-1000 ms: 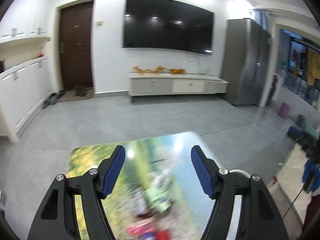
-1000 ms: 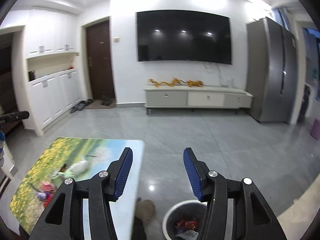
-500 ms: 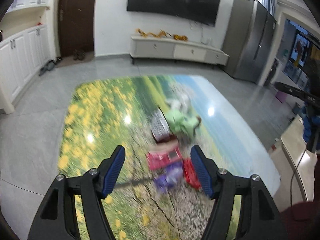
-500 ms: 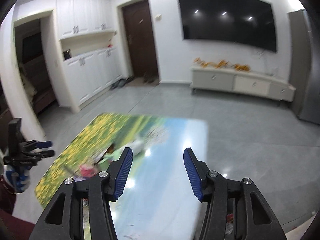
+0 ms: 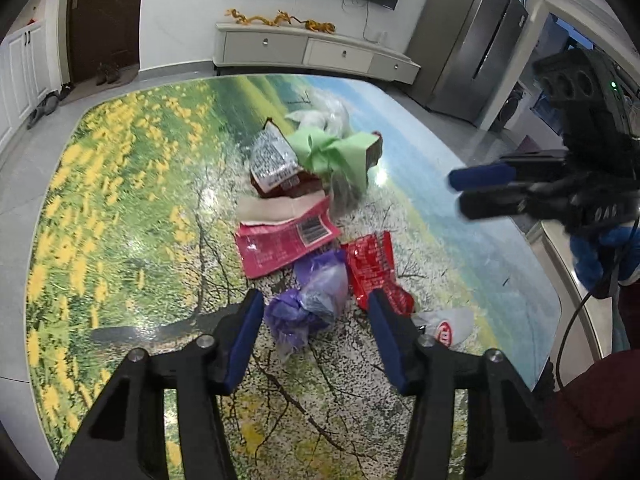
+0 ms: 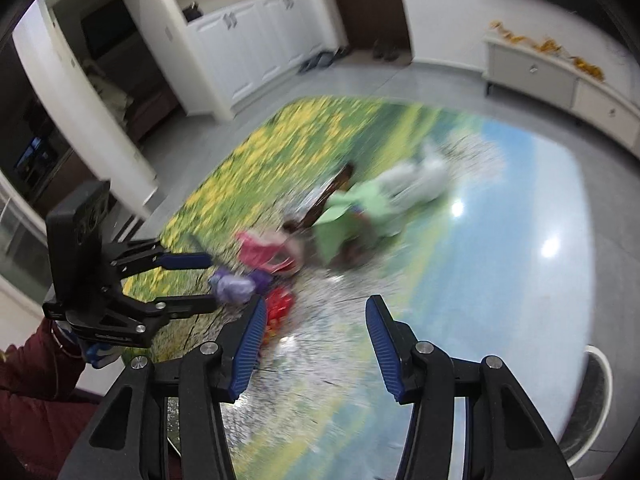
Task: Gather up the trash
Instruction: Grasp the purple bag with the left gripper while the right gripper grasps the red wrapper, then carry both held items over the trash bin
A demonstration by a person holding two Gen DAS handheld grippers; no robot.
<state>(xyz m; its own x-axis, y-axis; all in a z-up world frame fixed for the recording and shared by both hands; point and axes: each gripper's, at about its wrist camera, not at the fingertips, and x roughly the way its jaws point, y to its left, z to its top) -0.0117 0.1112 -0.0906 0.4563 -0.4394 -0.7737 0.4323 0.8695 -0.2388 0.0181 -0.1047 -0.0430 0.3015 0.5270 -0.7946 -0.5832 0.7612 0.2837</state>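
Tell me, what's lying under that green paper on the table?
A dark brown packet pokes out beneath the green paper, with a grey wrapper below its near edge. Anything further under it is covered.

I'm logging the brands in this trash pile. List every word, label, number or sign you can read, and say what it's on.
Nothing reads clearly enough to quote.
Silver wrapper: dense small print, too small.
Pink wrapper: barcode and text, too blurred.
Red wrapper: light characters, illegible.
White packet: round red logo, lettering unclear.
Right gripper: white marking on its body, unreadable.
The right wrist view is motion-blurred.
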